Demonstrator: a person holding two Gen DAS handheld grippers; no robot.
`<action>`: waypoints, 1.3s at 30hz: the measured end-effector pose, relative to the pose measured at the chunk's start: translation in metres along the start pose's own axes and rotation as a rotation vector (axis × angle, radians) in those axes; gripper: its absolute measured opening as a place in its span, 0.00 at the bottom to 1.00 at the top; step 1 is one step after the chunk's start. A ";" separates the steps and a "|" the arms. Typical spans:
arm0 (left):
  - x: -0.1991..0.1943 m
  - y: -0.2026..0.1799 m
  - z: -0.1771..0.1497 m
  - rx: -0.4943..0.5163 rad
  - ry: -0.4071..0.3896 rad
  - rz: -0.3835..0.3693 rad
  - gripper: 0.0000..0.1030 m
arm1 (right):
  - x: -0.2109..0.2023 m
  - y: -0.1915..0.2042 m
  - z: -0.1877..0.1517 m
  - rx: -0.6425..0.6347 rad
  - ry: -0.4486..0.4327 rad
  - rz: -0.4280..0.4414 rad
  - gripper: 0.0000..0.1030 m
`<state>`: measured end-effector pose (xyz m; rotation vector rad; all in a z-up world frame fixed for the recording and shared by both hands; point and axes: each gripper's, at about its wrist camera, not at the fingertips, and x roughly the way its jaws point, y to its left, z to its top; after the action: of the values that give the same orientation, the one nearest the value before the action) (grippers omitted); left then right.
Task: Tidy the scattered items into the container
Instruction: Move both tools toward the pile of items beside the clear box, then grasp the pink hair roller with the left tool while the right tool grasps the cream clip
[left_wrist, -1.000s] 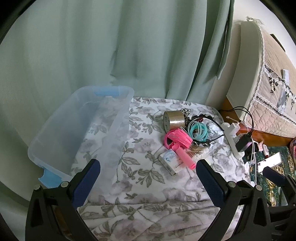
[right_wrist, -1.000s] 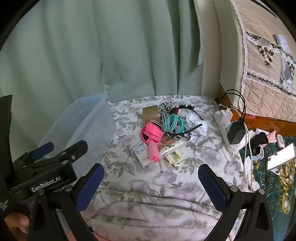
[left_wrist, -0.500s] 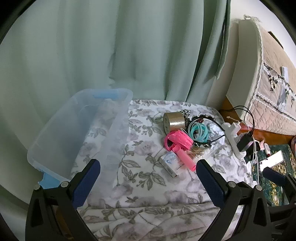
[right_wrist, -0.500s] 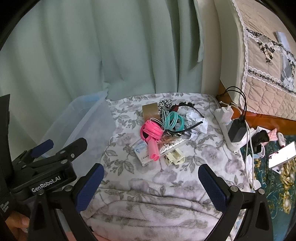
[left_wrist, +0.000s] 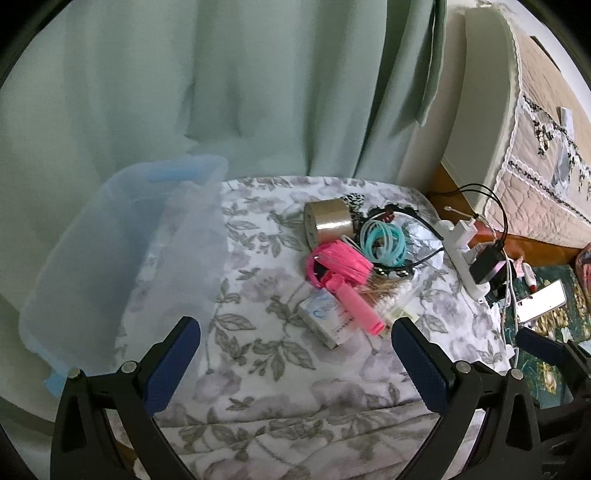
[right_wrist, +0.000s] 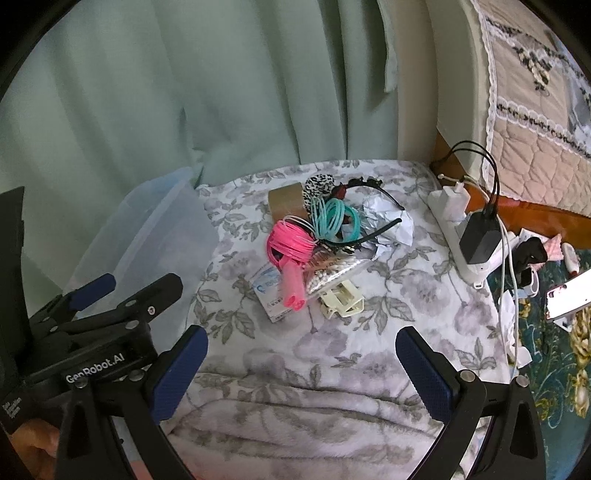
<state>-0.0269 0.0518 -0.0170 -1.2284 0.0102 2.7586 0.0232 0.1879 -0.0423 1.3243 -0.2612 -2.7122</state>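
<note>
Both grippers hung above the floral blanket (left_wrist: 258, 369), jaws spread wide and holding nothing: the left gripper (left_wrist: 295, 354) in front of the bin (left_wrist: 92, 258), the right gripper (right_wrist: 301, 365) before the pile. The clear bin sat at the blanket's left edge, against the curtain (left_wrist: 221, 74). Well right of it lay the pile: tape (left_wrist: 328, 221), teal bands (left_wrist: 384, 242), pink bands (left_wrist: 340, 262), a small box (left_wrist: 325, 317), a headband (right_wrist: 373, 229) and a cream clip (right_wrist: 341, 301), all touching or overlapping.
</note>
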 end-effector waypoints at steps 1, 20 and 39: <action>0.002 -0.002 0.001 0.002 -0.003 -0.003 1.00 | 0.001 -0.002 0.001 0.003 -0.001 0.001 1.00; 0.046 -0.021 0.009 0.017 0.035 -0.060 1.00 | 0.029 -0.029 0.005 0.019 0.010 -0.022 1.00; 0.091 -0.030 0.008 -0.035 0.112 -0.170 1.00 | 0.058 -0.067 0.012 0.108 0.019 -0.021 0.95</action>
<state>-0.0899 0.0924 -0.0780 -1.3253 -0.1260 2.5536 -0.0230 0.2443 -0.0932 1.3875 -0.3996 -2.7364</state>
